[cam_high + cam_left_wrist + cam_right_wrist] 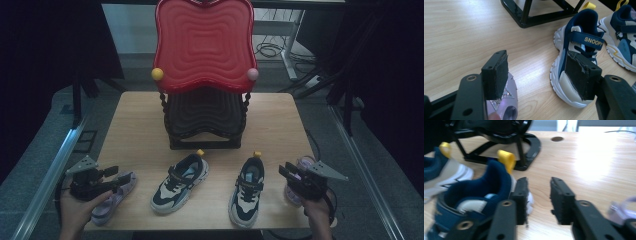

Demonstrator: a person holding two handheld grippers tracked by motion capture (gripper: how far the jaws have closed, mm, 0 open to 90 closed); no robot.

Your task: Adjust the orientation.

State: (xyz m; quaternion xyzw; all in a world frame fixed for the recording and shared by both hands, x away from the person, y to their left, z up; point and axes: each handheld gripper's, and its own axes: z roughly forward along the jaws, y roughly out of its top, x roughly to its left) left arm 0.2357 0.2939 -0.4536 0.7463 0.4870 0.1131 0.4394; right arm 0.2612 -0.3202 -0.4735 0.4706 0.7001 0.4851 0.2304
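Two navy-and-white sneakers lie at the table's front, one left of centre [180, 183] and one right of centre [248, 192]. A purple shoe [116, 196] lies at the front left under my left gripper [114, 179], which is open and empty. In the left gripper view the purple toe [507, 103] sits below the left jaw and the strapped sneaker [579, 45] lies behind the right jaw. My right gripper [287, 174] is open beside the right sneaker's heel [474, 195], over another purple shoe [294, 194]. Nothing lies between its pads [522, 195].
A two-tier shoe rack stands at the table's middle back, with a red top shelf [204, 45] and a black lower shelf [205, 117]; its black foot [529, 147] is just beyond the right sneaker. Bare wood [135, 135] lies on both sides of the rack.
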